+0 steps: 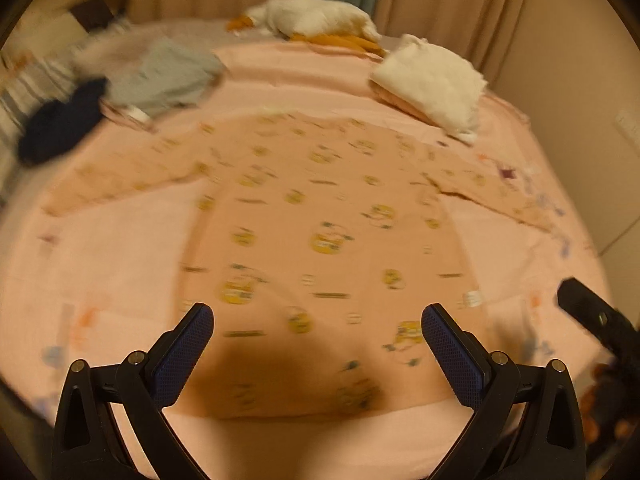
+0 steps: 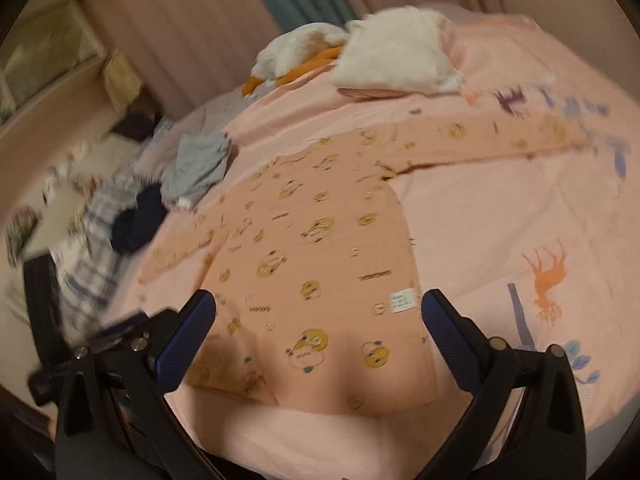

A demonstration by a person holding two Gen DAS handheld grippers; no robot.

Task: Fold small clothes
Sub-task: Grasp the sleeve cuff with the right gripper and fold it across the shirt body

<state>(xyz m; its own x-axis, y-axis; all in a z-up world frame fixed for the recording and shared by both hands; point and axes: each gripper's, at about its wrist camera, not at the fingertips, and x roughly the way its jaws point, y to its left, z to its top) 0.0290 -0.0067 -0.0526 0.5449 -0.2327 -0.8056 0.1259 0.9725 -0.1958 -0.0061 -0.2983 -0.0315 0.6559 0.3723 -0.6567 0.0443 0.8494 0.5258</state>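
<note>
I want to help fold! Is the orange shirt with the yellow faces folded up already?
Not yet. The orange shirt lies spread flat on the pink bedsheet, both sleeves stretched out sideways. Both tongs hover open above it.

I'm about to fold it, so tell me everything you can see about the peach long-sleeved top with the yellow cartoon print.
The peach top lies spread flat on the pink bedsheet, both long sleeves stretched out sideways, hem toward the cameras. It looks like thin soft cotton, scattered with yellow round-faced cartoon prints and small dark marks. A white care label shows near one side seam. Nothing holds it: both grippers hover open above the hem, and the other clothes lie apart from it.
</note>
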